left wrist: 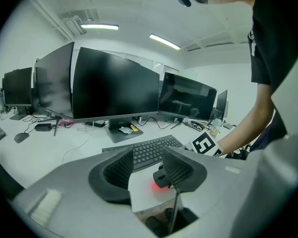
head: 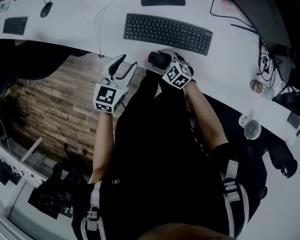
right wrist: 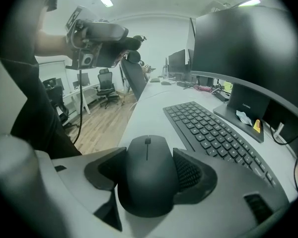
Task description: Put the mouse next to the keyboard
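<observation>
Mouse (right wrist: 148, 182): black, scroll wheel pointing away from the right gripper's camera, lodged between the two jaws of the right gripper (right wrist: 149, 170).
Right jaws: set wide, both ribbed pads pressed on the mouse's flanks; clamped on it.
Mouse position: at the near edge of the white desk (head: 80, 29), on the person's side of the keyboard (head: 167, 33), roughly level with its middle and apart from it, with a strip of bare desk between.
Contact with desk: a red glow shows on the desktop under the mouse in the left gripper view; cannot tell whether it rests on the surface or hangs just above it.
Keyboard: black, full-size, lying flat before the monitor stand; in the right gripper view it runs off to the right of the mouse.
Left gripper (head: 127, 63): held left of the right one, tips at the desk edge, body over the wood floor (head: 55, 99).
Left jaws: apart, nothing between them; past the gap lie bare desk, the mouse and the keyboard.
Background: dark monitors (left wrist: 114, 83) stand in a row along the back of the desk.
</observation>
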`<move>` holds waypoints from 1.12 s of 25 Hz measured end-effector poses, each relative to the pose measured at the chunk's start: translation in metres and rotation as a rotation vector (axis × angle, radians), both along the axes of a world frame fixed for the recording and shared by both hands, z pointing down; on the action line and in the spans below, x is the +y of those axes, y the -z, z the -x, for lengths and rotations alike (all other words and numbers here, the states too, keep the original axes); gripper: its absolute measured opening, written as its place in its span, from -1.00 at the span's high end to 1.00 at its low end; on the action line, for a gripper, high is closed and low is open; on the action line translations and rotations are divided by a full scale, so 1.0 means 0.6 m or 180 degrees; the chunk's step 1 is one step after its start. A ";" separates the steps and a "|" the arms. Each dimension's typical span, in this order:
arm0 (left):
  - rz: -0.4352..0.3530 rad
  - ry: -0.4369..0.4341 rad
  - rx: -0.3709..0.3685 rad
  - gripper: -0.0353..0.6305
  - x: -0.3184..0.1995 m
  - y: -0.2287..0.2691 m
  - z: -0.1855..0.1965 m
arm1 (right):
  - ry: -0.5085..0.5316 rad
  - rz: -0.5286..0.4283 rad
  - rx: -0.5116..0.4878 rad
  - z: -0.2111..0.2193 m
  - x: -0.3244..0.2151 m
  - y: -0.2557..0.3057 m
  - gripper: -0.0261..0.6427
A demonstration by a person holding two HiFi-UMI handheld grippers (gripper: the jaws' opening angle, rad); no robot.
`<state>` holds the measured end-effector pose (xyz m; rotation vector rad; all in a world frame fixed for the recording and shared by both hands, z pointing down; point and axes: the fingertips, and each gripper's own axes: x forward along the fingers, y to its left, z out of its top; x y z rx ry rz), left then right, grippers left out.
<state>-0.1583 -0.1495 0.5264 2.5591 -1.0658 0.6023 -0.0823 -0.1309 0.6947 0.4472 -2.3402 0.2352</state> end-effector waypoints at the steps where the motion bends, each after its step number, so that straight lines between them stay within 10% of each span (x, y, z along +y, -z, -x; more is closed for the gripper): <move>1: -0.0008 -0.0006 0.0000 0.34 0.000 0.002 -0.001 | -0.0007 -0.0005 -0.0003 -0.001 0.000 0.003 0.04; 28: -0.0176 -0.0353 0.0078 0.34 -0.014 0.045 -0.025 | -0.0544 -0.0168 -0.0031 -0.031 -0.010 0.063 0.04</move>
